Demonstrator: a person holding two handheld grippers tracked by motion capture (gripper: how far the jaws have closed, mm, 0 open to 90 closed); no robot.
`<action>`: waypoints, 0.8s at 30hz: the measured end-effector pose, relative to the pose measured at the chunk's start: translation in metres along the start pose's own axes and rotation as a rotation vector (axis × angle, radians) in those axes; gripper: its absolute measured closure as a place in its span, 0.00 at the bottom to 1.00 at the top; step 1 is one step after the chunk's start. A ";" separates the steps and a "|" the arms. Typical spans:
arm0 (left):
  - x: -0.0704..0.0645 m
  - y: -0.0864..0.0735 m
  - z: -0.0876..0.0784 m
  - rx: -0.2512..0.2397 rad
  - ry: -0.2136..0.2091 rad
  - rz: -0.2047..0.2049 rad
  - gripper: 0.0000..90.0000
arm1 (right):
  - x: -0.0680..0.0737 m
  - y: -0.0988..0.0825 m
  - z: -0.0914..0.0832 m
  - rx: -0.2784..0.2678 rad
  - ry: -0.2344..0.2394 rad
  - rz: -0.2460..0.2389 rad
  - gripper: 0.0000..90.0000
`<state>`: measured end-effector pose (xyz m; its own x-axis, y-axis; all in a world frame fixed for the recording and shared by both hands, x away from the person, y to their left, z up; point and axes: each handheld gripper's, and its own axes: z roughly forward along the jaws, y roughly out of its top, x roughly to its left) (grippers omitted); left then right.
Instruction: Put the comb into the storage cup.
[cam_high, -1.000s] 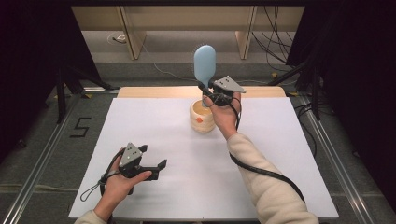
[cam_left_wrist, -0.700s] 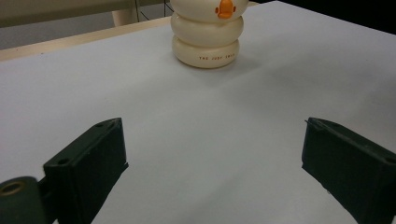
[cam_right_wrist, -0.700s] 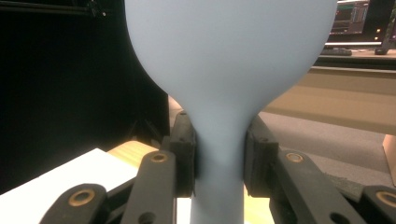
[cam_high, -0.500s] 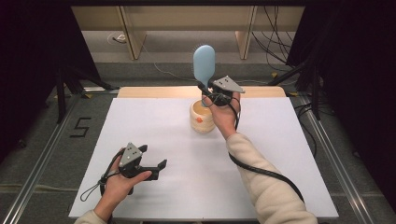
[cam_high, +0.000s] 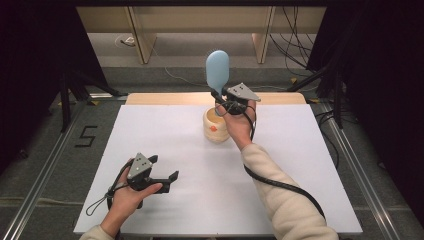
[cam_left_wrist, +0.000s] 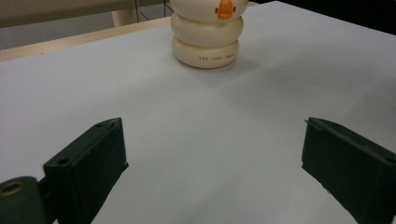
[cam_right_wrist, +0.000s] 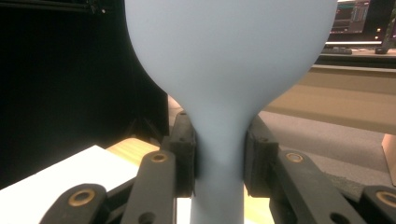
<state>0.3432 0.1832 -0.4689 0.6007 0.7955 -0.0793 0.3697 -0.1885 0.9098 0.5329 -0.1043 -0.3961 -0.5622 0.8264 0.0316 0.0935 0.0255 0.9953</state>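
Jaws: right clamped on pale-blue brush (cam_right_wrist: 219, 154) neck | left apart | brush upright

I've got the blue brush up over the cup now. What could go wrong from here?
1. The right gripper clamps the light blue brush low on its narrow neck, with the wide head high above, so it may pivot or slip.
2. The cream holder stands free on the white table; the open left gripper is not steadying it, so a knock by the handle could tip it.
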 end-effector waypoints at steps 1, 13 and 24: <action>0.000 0.000 0.000 0.000 0.000 0.000 0.07 | 0.000 0.000 0.000 0.002 -0.001 0.001 0.78; 0.000 0.000 0.000 0.000 0.000 0.001 0.07 | 0.000 -0.004 0.001 0.007 0.002 0.001 0.78; 0.000 0.000 0.000 0.000 0.000 0.002 0.07 | -0.001 -0.010 0.002 0.017 0.005 0.006 0.78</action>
<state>0.3432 0.1831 -0.4690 0.6012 0.7953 -0.0775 0.3686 -0.1899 0.9100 0.5343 -0.1038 -0.4064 -0.5660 0.8235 0.0384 0.1110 0.0300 0.9934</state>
